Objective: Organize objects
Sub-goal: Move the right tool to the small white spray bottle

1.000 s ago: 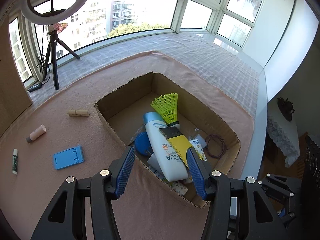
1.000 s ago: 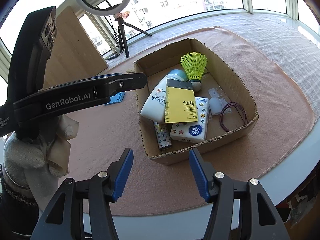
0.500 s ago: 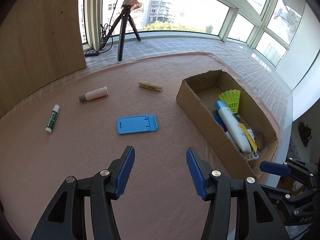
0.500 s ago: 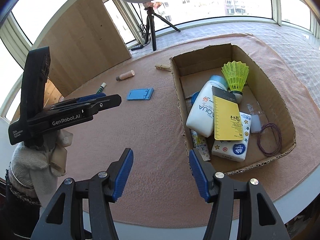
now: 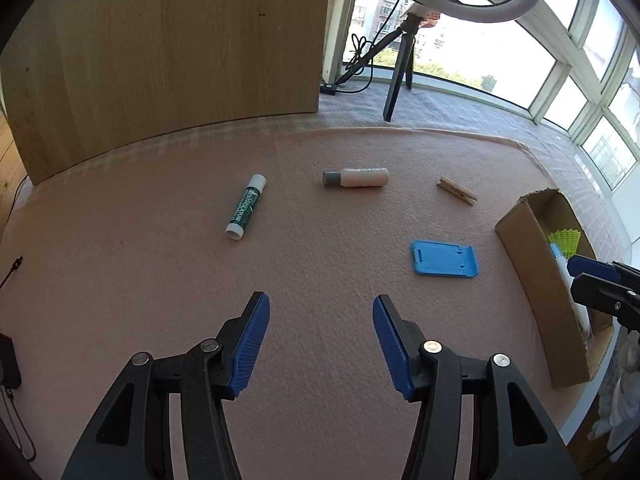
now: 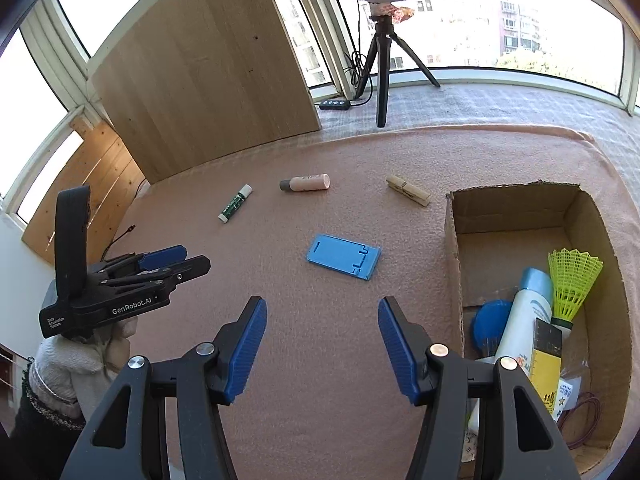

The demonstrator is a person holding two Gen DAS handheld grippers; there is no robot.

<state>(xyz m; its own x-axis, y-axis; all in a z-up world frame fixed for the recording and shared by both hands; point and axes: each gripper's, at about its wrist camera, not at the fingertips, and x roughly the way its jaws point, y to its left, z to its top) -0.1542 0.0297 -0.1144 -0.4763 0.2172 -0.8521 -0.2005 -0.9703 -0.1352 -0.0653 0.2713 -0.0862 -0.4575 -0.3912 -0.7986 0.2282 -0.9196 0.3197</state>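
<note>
On the pink cloth lie a blue phone stand (image 5: 445, 259) (image 6: 343, 256), a green-and-white tube (image 5: 245, 207) (image 6: 235, 203), a pink bottle with a grey cap (image 5: 356, 177) (image 6: 305, 183) and a wooden clothespin (image 5: 456, 190) (image 6: 407, 191). A cardboard box (image 6: 454, 248) (image 5: 536, 280) at the right holds a yellow shuttlecock (image 6: 571, 282), a white sunscreen bottle (image 6: 524, 320), a yellow ruler and several small items. My left gripper (image 5: 321, 320) is open and empty above bare cloth, short of the loose items. My right gripper (image 6: 322, 322) is open and empty, left of the box.
A ring light on a black tripod (image 6: 382, 64) (image 5: 400, 68) stands at the back by the window. A wooden board (image 5: 168, 48) (image 6: 208, 76) leans at the back left. The cloth's front edge lies near the box.
Both grippers have swung left, away from the box, and now face the loose items on the cloth. Both stayed open and empty.
</note>
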